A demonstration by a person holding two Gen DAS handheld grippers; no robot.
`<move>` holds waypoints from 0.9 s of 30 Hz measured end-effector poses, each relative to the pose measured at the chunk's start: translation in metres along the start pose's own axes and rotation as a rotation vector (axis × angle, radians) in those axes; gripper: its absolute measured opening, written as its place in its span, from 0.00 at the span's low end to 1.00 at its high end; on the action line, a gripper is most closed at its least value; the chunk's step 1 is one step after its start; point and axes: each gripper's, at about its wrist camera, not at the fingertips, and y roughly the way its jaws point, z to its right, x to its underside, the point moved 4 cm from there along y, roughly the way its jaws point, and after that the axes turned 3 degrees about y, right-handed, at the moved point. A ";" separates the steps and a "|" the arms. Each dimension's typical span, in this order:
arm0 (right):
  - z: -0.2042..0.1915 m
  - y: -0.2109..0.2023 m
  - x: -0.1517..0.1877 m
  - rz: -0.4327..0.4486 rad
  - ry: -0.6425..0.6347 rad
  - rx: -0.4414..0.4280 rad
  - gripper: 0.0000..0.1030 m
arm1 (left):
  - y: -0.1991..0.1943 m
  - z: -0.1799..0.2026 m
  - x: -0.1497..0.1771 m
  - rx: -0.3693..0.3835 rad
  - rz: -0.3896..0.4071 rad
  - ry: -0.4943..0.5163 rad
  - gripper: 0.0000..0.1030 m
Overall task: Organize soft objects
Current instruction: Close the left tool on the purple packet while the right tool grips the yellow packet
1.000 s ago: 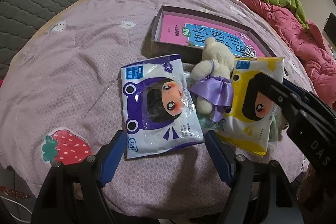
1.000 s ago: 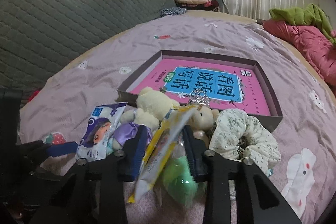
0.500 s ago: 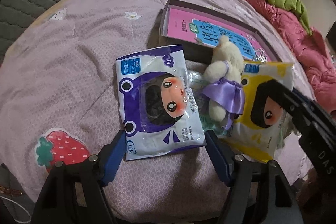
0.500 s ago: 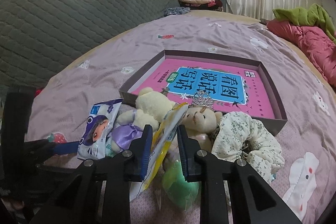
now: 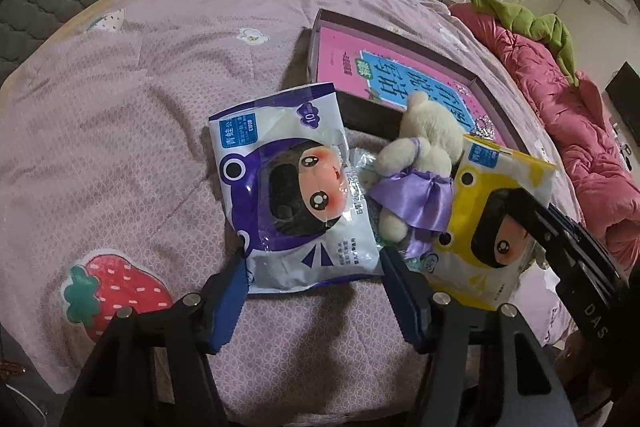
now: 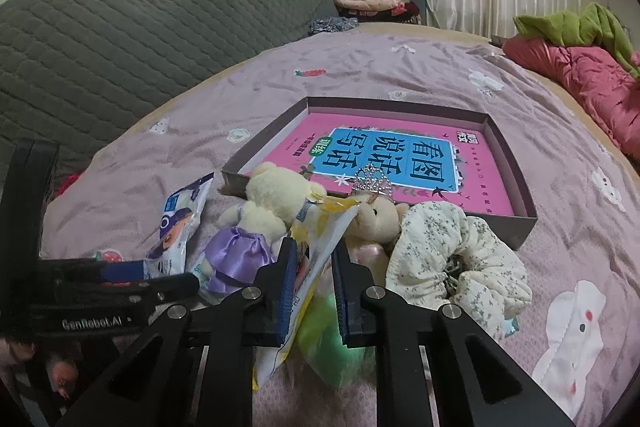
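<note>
Right gripper: fingers closing on the yellow wipes packet, which stands on edge between them; a second ago the gap was plainly wider, so the grip is all but made. Left gripper: fingers closing from wide open, now flanking the lower edge of the purple wipes packet, pads not yet pressing (it has crept nearer). Both packets look near ready to lift. Between them lies a cream plush bear in a purple dress; a crowned bear and floral scrunchie crowd the right side. Beyond, on the bedspread, the open box with a pink book — likely destination.
</note>
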 end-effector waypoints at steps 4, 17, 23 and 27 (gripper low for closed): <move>0.003 -0.004 0.002 0.002 0.014 0.001 0.17 | -0.002 0.002 0.000 0.024 0.000 0.011 0.45; -0.001 -0.024 -0.001 0.056 -0.001 -0.010 0.14 | -0.023 0.011 -0.005 0.040 0.070 0.050 0.39; 0.003 -0.035 -0.003 0.084 0.023 -0.024 0.13 | -0.033 0.023 -0.007 0.028 0.101 0.084 0.39; 0.004 -0.036 -0.003 0.079 0.034 -0.052 0.12 | -0.036 0.024 -0.008 0.028 0.106 0.080 0.39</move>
